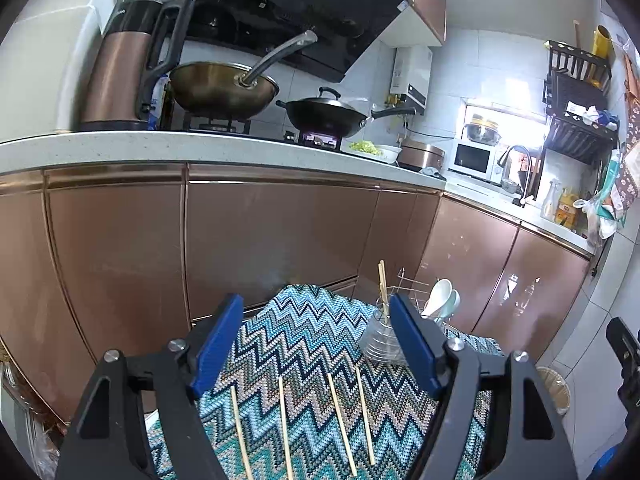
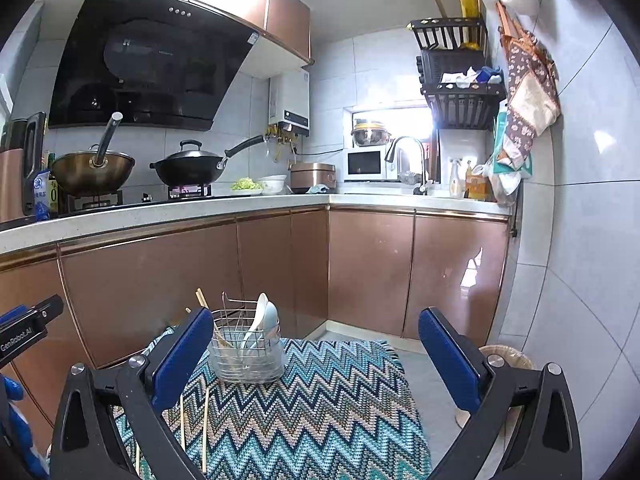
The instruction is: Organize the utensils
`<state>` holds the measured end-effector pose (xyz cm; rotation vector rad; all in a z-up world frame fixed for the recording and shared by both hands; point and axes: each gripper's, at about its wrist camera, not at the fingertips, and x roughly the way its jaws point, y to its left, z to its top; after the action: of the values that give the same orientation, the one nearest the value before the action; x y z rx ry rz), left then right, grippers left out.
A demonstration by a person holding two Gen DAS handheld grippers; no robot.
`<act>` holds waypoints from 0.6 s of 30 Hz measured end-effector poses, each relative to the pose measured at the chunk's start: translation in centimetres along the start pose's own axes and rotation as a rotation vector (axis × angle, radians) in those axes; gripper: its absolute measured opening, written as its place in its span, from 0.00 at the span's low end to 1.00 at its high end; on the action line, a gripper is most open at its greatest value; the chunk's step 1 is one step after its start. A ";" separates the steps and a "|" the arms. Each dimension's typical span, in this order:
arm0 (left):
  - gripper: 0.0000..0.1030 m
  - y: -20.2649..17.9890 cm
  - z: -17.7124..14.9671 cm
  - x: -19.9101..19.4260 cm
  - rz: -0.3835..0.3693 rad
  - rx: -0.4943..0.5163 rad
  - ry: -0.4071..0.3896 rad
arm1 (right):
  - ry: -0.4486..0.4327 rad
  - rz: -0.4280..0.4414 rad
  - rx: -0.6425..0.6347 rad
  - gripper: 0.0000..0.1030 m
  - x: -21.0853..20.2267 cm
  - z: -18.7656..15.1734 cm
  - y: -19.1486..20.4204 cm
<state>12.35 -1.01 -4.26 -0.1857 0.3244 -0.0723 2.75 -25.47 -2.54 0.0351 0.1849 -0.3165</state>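
Four loose chopsticks (image 1: 284, 424) lying side by side, slightly apart, on the zigzag-patterned cloth (image 1: 304, 340), between the arms of the left gripper (image 1: 316, 344) in its own view; only three of them showing in the right wrist view, partly hidden behind a finger. Thin, stiff, light wooden sticks, likely to roll or skid on the woven cloth; best pinched across the shaft near the middle, jaws square to the stick, one at a time, to avoid see-sawing. Further back on the same cloth, a wire utensil caddy (image 2: 246, 354), upright, holding two pale ceramic soup spoons (image 2: 262, 320), bowls up, and at least two more chopsticks (image 2: 206, 308) leaning out toward the cabinets. Spoons smooth, probably slippery and breakable, so no need to disturb them. Left gripper spread, nothing between the blue pads, hovering above the loose sticks; right gripper (image 2: 316, 356) spread wide, empty as well, pointed past the caddy toward the cabinet fronts. Sorting judged partly done: four sticks not yet in the caddy.
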 end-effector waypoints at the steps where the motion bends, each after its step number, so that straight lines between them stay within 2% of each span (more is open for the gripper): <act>1: 0.72 0.1 0.0 -0.4 0.002 -0.003 -0.005 | -0.003 -0.001 0.001 1.00 -0.4 0.1 0.0; 18: 0.73 1.7 0.8 -5.0 0.006 -0.020 -0.066 | -0.086 0.002 0.010 1.00 -4.6 1.2 -0.3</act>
<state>7.98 1.29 -2.28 -0.2061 0.2598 -0.0567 -1.43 -24.45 -0.47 0.0318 0.0983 -0.3164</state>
